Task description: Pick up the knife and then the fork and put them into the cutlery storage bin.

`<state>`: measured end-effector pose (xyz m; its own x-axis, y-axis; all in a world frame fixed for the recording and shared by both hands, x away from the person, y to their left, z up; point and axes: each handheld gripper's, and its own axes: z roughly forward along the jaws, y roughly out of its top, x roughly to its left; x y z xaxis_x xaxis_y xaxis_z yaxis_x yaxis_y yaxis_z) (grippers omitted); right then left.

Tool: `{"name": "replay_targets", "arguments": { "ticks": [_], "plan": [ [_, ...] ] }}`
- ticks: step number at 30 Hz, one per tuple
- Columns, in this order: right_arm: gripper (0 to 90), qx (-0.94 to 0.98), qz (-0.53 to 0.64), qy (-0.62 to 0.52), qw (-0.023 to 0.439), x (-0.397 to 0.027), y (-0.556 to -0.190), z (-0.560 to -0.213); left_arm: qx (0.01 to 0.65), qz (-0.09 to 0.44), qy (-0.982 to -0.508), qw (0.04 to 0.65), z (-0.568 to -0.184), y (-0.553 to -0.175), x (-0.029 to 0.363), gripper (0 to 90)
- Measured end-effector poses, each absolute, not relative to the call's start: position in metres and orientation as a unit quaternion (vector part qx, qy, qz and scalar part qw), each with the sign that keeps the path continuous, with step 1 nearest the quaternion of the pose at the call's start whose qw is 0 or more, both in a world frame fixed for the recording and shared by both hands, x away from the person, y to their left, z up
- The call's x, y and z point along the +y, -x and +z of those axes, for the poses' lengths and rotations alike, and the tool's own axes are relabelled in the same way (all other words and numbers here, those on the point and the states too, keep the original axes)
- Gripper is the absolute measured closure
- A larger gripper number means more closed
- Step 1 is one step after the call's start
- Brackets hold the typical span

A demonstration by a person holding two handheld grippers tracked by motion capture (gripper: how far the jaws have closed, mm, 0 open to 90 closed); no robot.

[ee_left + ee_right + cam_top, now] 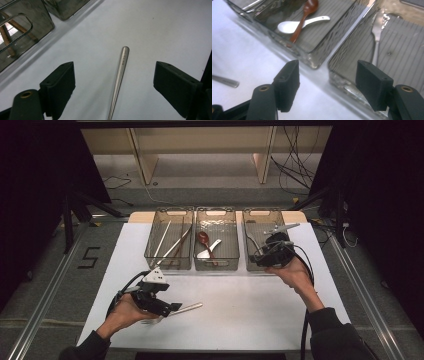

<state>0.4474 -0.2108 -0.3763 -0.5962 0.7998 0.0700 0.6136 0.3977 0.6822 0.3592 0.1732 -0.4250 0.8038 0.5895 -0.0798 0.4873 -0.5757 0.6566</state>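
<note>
Steel fork handle (119, 75) lies between the spread-jawed left gripper (113, 82), lined up for pickup; the right gripper (327, 82), released, probably just dropped a metal fork (375, 37) into the smoky plastic bin (352, 47).

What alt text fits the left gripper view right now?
The left gripper, jaws open, hovers over a metal utensil handle lying on the white table, not yet gripped. Two smoky plastic bins sit at the upper left.
</note>
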Motion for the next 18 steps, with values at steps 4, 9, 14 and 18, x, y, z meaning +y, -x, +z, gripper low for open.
{"name": "replay_targets", "arguments": {
  "ticks": [4, 9, 14, 18],
  "plan": [
    [35.7, 0.824, 0.357, -0.422, 0.125, -0.212, -0.433, -0.378, 0.307, 0.071, -0.888, 0.335, -0.425, -0.36, 0.175, 17.5],
    [35.1, 0.826, 0.367, -0.41, 0.118, -0.213, -0.413, -0.383, 0.299, 0.074, -0.899, 0.312, -0.427, -0.36, 0.173, 17.7],
    [35.1, 0.831, 0.372, -0.4, 0.109, -0.212, -0.396, -0.386, 0.3, 0.067, -0.906, 0.289, -0.43, -0.361, 0.171, 19.4],
    [35.0, 0.837, 0.368, -0.391, 0.109, -0.211, -0.384, -0.388, 0.298, 0.068, -0.917, 0.257, -0.435, -0.361, 0.169, 21.3]
  ]
}}
